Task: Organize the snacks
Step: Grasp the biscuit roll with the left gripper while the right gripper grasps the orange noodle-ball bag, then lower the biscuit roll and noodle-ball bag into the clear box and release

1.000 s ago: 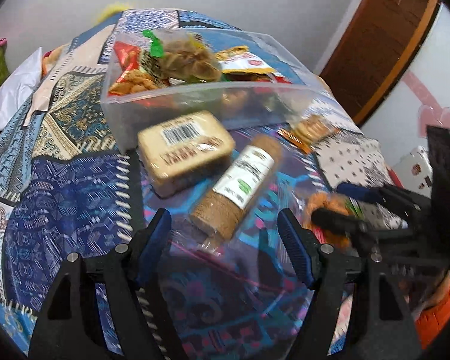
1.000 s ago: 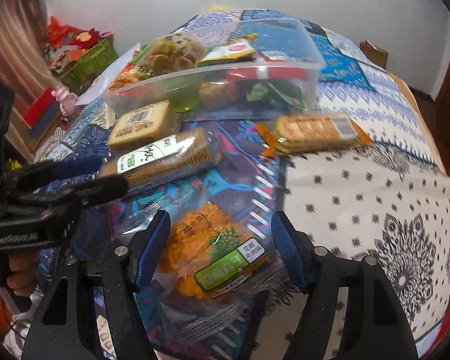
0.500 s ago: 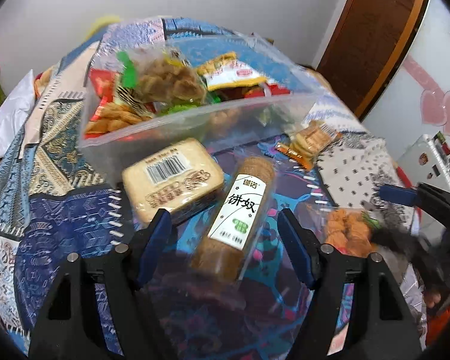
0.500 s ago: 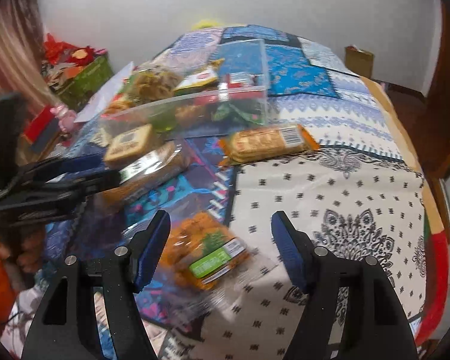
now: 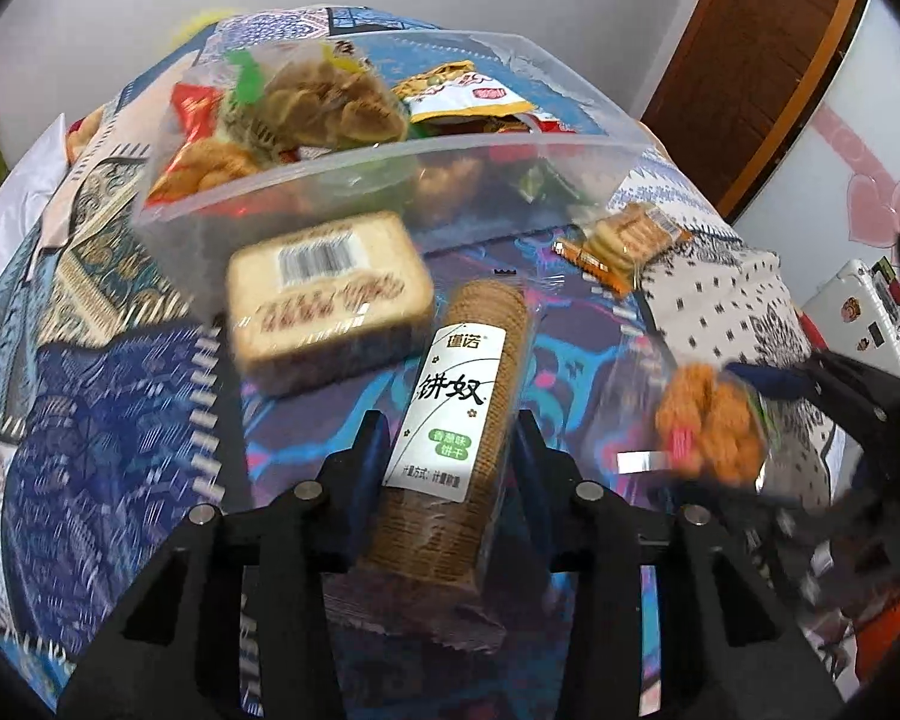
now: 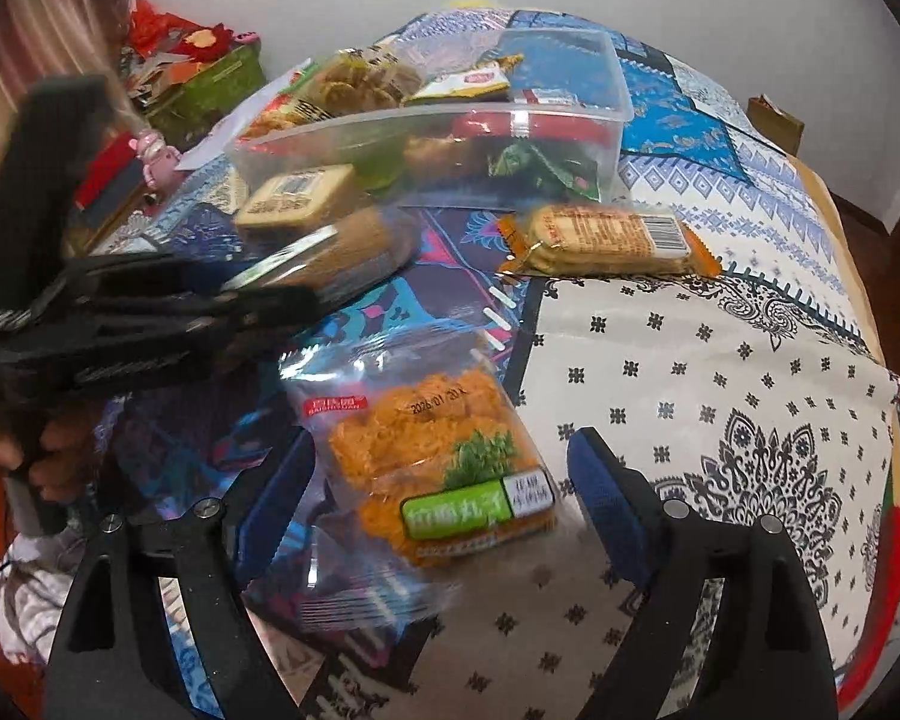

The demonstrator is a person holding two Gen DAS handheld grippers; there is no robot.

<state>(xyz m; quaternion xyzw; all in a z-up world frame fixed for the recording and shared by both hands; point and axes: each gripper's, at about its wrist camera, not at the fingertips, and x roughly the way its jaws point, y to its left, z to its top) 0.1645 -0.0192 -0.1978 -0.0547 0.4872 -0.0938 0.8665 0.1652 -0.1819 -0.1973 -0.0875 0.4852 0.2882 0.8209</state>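
Snacks on the patterned cloth [image 6: 720, 372]: we have our left gripper [image 5: 450, 456] clamped on the biscuit roll [image 5: 459, 438] at lower centre of the left view.
Our right gripper [image 6: 444, 480] is spread wide around the orange snack bag [image 6: 444, 468] at lower centre of the right view; we can't tell if the fingers touch it. Clear bin [image 5: 390, 180], already full of packets, sits in the upper middle; wrapped cake [image 5: 330, 306] lies just in front of it, orange cracker pack [image 6: 606, 240] to its right.

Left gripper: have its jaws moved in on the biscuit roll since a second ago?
Yes. The left gripper has closed from wide open onto the biscuit roll, in front of the clear bin.
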